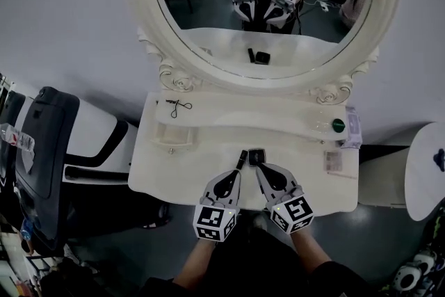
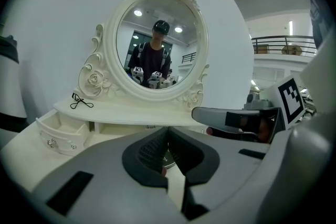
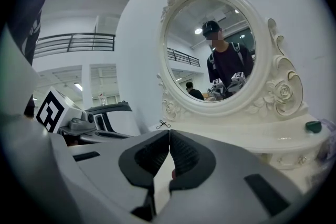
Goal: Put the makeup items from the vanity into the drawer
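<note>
The left gripper [image 1: 238, 169] and the right gripper [image 1: 263, 170] have their jaws pressed together and hold nothing. Their tips are just beside a black compact [image 1: 256, 156] and a black stick [image 1: 242, 158] on the vanity [image 1: 181, 174]. If they advance so, I think they will push these items away, not take them. The small drawer [image 1: 172, 142] at the left stands open and looks empty; the eyelash curler [image 1: 179, 106] lies on the shelf behind it.

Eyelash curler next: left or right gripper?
Left, probably. The eyelash curler lies at the shelf's left end, beside the open drawer, on the side of the left gripper. The right gripper would have to cross over. Both are shut and empty.
</note>
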`<action>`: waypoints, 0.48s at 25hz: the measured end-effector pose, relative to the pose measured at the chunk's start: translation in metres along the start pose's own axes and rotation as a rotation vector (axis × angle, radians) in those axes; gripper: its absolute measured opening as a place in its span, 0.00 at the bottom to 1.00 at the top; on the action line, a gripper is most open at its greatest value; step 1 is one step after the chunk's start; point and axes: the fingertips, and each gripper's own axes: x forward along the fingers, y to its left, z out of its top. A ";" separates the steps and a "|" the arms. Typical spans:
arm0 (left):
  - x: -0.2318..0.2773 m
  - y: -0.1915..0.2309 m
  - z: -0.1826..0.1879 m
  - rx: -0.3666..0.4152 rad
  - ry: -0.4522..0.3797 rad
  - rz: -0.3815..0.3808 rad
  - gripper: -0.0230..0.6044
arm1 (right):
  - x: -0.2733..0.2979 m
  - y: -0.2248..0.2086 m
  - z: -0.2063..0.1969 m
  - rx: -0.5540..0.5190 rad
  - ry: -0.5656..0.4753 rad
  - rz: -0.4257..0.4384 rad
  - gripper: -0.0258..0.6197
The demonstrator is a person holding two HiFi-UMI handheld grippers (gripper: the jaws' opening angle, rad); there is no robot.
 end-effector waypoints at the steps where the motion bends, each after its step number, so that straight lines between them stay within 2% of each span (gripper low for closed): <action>1: 0.002 0.004 -0.001 -0.002 0.005 -0.007 0.06 | 0.004 -0.002 -0.001 0.003 0.004 -0.013 0.08; 6: 0.010 0.020 -0.011 -0.012 0.042 -0.046 0.06 | 0.016 -0.007 -0.006 0.015 0.020 -0.074 0.08; 12: 0.020 0.026 -0.019 -0.023 0.068 -0.066 0.06 | 0.027 -0.014 -0.013 0.027 0.035 -0.087 0.08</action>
